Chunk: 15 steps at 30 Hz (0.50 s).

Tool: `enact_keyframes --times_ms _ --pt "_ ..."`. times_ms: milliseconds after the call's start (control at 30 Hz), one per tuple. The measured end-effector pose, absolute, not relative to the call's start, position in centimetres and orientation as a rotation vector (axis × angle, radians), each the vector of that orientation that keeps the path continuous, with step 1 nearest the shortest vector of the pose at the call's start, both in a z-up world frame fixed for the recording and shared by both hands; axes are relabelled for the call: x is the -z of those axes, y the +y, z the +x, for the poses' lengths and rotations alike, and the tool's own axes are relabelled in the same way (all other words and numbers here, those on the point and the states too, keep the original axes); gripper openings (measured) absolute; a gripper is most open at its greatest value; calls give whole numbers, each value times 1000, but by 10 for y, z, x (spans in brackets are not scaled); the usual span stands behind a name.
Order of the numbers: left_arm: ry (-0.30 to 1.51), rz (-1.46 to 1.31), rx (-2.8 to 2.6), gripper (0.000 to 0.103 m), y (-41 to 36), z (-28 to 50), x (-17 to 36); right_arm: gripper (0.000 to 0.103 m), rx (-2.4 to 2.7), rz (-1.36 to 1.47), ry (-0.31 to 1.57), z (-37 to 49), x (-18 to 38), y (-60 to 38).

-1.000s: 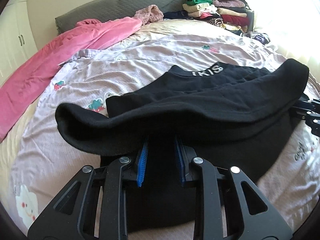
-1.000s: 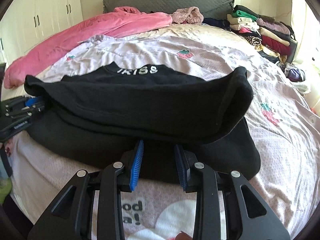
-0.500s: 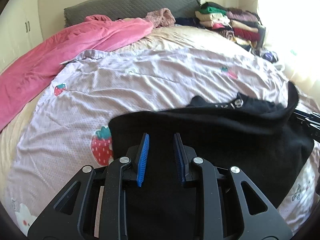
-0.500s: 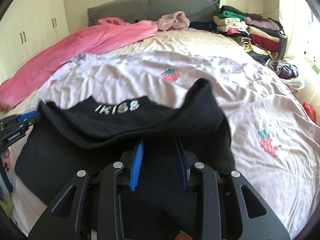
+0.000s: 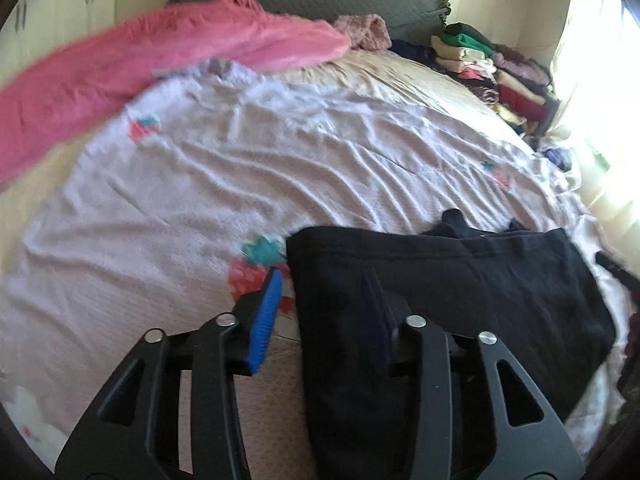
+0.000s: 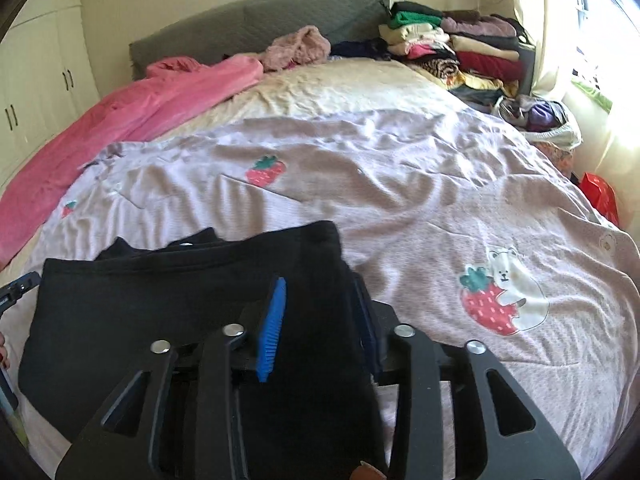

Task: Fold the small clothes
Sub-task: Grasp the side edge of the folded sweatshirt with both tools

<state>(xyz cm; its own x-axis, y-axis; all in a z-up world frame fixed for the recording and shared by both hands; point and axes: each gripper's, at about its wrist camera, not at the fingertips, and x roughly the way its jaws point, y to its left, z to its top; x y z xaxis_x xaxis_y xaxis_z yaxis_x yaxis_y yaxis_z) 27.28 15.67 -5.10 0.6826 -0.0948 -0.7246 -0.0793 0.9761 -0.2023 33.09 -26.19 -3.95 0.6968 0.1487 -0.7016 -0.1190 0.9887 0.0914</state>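
I have both grippers low over the bed, each at one end of the black garment (image 5: 460,292), which lies folded flat on the lilac strawberry-print sheet (image 5: 240,168) at the near edge of the bed.

My left gripper (image 5: 324,300) sits at the garment's left edge. Its jaws have just been opening and now stand partly apart. The left finger's blue pad (image 5: 266,316) is over bare sheet, just beside the fabric's edge and clear of it. The right finger lies against or over the black cloth; its pad is dark and blurred, so I cannot tell whether it touches. The garment's left edge runs down between the two fingers.

My right gripper (image 6: 320,312) sits at the garment's (image 6: 180,292) right end. Its jaws have also just been opening, and a strip of black fabric lies between them. The blue pad (image 6: 274,320) on the left finger stands free of the cloth with a gap showing; the right finger lines up along the garment's right edge, where I cannot tell contact.

From the right view, the tip of my left gripper (image 6: 18,286) pokes in beside the garment's far left corner.

A pink blanket (image 6: 132,112) lies along the far left side, well apart from the garment, and a stack of folded clothes (image 6: 452,44) sits by the headboard.
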Motion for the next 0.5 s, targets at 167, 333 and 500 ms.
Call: enact_keyframes --times_ms 167,333,500 --pt "859 -248 29 34 154 279 65 40 -153 8 830 349 51 -257" --pt "860 -214 22 34 147 281 66 41 -168 -31 853 361 65 -245" --pt "848 -172 -4 19 141 281 66 10 -178 -38 838 360 66 -243"
